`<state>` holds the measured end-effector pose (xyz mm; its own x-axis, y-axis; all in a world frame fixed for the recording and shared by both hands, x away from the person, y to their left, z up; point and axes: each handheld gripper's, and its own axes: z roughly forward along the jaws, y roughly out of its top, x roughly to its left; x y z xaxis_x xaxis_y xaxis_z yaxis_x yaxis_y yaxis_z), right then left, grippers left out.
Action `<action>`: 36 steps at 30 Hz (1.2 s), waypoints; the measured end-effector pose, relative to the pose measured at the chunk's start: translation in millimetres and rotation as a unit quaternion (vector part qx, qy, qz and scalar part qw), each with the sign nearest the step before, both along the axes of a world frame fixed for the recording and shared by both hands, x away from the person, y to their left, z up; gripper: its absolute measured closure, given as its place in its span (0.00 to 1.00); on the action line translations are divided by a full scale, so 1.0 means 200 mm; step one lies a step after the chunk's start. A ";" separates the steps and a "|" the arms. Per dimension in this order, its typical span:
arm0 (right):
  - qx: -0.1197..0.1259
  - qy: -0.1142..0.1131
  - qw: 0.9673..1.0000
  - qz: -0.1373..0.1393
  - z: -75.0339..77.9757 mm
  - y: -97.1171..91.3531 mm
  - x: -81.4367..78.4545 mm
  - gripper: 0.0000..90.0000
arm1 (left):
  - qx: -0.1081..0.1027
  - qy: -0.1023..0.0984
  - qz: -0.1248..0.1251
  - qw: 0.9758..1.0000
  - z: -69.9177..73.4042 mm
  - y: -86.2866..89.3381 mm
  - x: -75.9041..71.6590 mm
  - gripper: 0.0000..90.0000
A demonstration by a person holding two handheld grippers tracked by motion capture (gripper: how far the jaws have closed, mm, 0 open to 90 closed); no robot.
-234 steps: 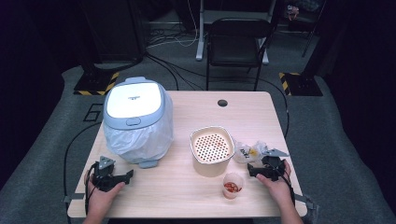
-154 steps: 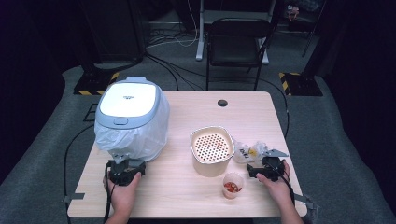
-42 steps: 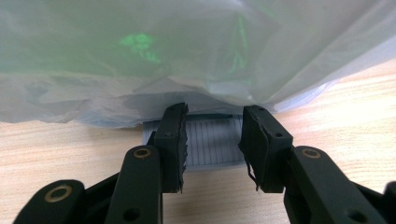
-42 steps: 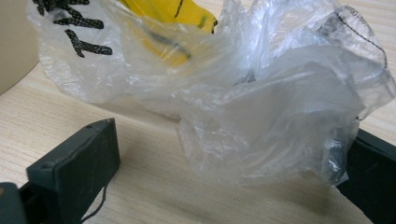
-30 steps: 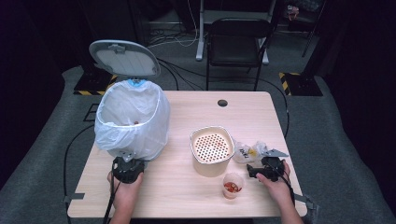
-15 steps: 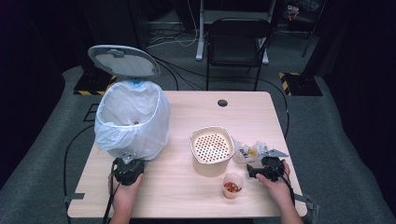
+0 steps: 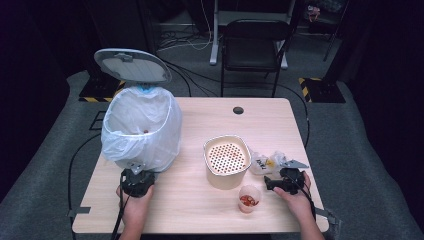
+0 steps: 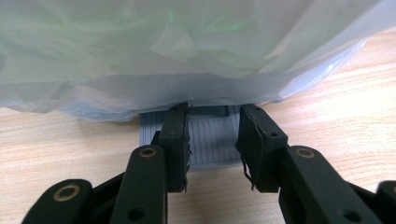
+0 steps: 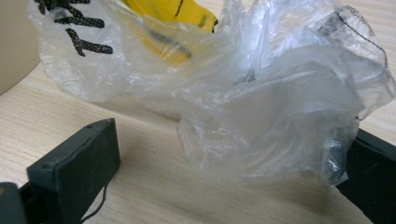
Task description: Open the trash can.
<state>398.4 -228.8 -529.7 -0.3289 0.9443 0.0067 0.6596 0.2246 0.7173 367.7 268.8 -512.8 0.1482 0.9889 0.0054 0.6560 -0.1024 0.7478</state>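
Observation:
A pedal bin [image 7: 142, 127] lined with a pale plastic bag [image 8: 187, 56] stands at the table's left, its lid [image 7: 132, 65] tipped up. My left gripper [image 7: 136, 172] is at the bin's foot. In the left gripper view its jaws [image 8: 212, 144] rest on top of the grey ribbed pedal [image 8: 210, 135], apart, with nothing pinched between them. My right gripper [image 7: 272, 182] lies at the right, open wide [image 9: 233, 149]. A crumpled clear bag [image 9: 261, 102] holding something yellow [image 9: 173, 28] sits between its jaws, and the pads do not press it.
A beige perforated basket [image 7: 226, 155] stands mid-table. Near the front edge, left of the right gripper, is a small cup [image 7: 249, 199] with red bits. The table [image 7: 200, 120] has a cable hole [image 7: 238, 110] at the back. A black chair [image 7: 255, 50] stands behind.
Since the earliest frames my left gripper has moved right to the bin's foot and the lid has swung up. Over the last second nothing has moved.

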 end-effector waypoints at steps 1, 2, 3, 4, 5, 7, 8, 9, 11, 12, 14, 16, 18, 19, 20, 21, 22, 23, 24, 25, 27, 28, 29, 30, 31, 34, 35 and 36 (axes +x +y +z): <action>0.001 0.001 1.000 -0.001 0.00 0.00 0.00 0.00 | 0.000 0.004 -0.001 1.000 0.00 0.00 0.00 0.71; -0.001 0.001 1.000 0.001 0.00 0.00 0.00 0.00 | 0.000 0.005 -0.003 1.000 0.00 0.00 0.00 0.71; 0.001 0.001 1.000 -0.001 0.00 0.00 0.00 0.00 | 0.001 0.004 -0.004 1.000 0.00 0.00 0.00 0.71; -0.003 0.001 1.000 0.002 0.00 0.00 0.00 0.00 | 0.000 0.004 -0.005 1.000 0.00 0.00 0.00 0.71; -0.003 -0.001 1.000 0.003 0.00 0.00 0.00 0.00 | 0.000 0.000 -0.002 1.000 0.00 0.00 0.00 0.71; -0.003 0.000 1.000 0.003 0.00 0.00 0.00 0.00 | -0.001 -0.002 -0.002 1.000 0.00 0.00 -0.01 0.71; -0.003 0.000 1.000 0.004 0.00 0.00 0.00 0.00 | -0.001 -0.005 0.002 1.000 -0.01 -0.01 -0.01 0.71; -0.002 0.001 1.000 0.003 0.00 0.00 0.00 0.00 | -0.002 -0.002 -0.002 1.000 0.00 0.00 -0.01 0.71; -0.003 -0.001 1.000 0.005 0.00 -0.01 0.00 0.00 | -0.005 -0.001 -0.010 1.000 0.00 0.00 0.00 0.71; -0.002 -0.001 1.000 0.009 0.00 -0.01 0.00 0.02 | -0.001 0.004 -0.006 1.000 0.00 0.00 0.00 0.71; 0.000 0.001 1.000 0.008 0.01 0.00 0.00 0.08 | -0.001 0.002 -0.007 1.000 0.00 0.00 0.00 0.71; -0.003 -0.001 1.000 0.009 0.02 0.00 0.00 0.16 | 0.001 -0.003 -0.012 1.000 0.00 0.01 0.00 0.71; 0.001 0.005 1.000 0.004 0.03 0.00 0.00 0.17 | -0.002 -0.014 -0.015 1.000 -0.01 0.01 -0.01 0.71; 0.000 0.009 1.000 0.004 0.03 0.00 0.00 0.20 | -0.005 -0.015 -0.014 1.000 -0.02 0.01 -0.02 0.71; -0.001 0.010 1.000 0.003 0.04 0.00 0.00 0.22 | -0.005 -0.019 -0.009 1.000 -0.02 0.00 -0.02 0.71; 0.000 0.012 1.000 0.003 0.04 0.00 -0.01 0.23 | -0.008 -0.023 -0.007 1.000 -0.02 0.00 -0.03 0.71; -0.001 0.014 1.000 0.002 0.04 0.00 -0.01 0.24 | -0.007 -0.024 -0.006 1.000 -0.03 0.00 -0.03 0.71; -0.001 0.016 1.000 0.002 0.05 0.00 -0.01 0.26 | -0.007 -0.025 -0.003 1.000 -0.03 0.00 -0.03 0.71; -0.004 0.018 1.000 0.005 0.05 0.00 -0.01 0.27 | -0.007 -0.023 -0.004 1.000 -0.03 0.00 -0.03 0.71; -0.004 0.018 1.000 0.005 0.05 0.00 -0.01 0.27 | -0.007 -0.023 -0.004 1.000 -0.03 0.00 -0.03 0.71; -0.006 0.027 1.000 0.006 0.07 -0.01 -0.03 0.32 | -0.007 -0.023 -0.006 1.000 -0.02 0.00 -0.03 0.71; -0.008 0.028 1.000 0.006 0.07 -0.01 -0.03 0.33 | -0.008 -0.024 -0.005 1.000 -0.03 0.00 -0.03 0.71; -0.009 0.031 0.999 0.008 0.07 -0.02 -0.04 0.33 | -0.007 -0.023 -0.006 1.000 -0.03 0.00 -0.03 0.71; -0.009 0.031 0.999 0.008 0.07 -0.02 -0.04 0.33 | -0.007 -0.023 -0.006 1.000 -0.03 0.00 -0.03 0.71; -0.010 0.036 0.999 0.009 0.08 -0.02 -0.04 0.33 | -0.007 -0.022 -0.006 1.000 -0.02 0.00 -0.03 0.71; -0.013 0.032 0.999 0.010 0.12 -0.05 -0.07 0.32 | -0.006 -0.023 -0.008 1.000 -0.02 0.01 -0.03 0.71; -0.008 0.027 1.000 0.005 0.14 -0.06 -0.08 0.32 | -0.005 -0.026 -0.007 1.000 -0.03 0.01 -0.04 0.71; -0.004 0.027 1.000 0.003 0.15 -0.07 -0.08 0.32 | -0.008 -0.035 -0.004 0.999 -0.04 0.00 -0.04 0.71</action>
<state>381.9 -243.1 -499.1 -0.3332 0.9427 0.0173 0.6957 0.2334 0.6794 359.8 269.1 -520.4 0.1556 0.9878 0.0003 0.6007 -0.0949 0.7938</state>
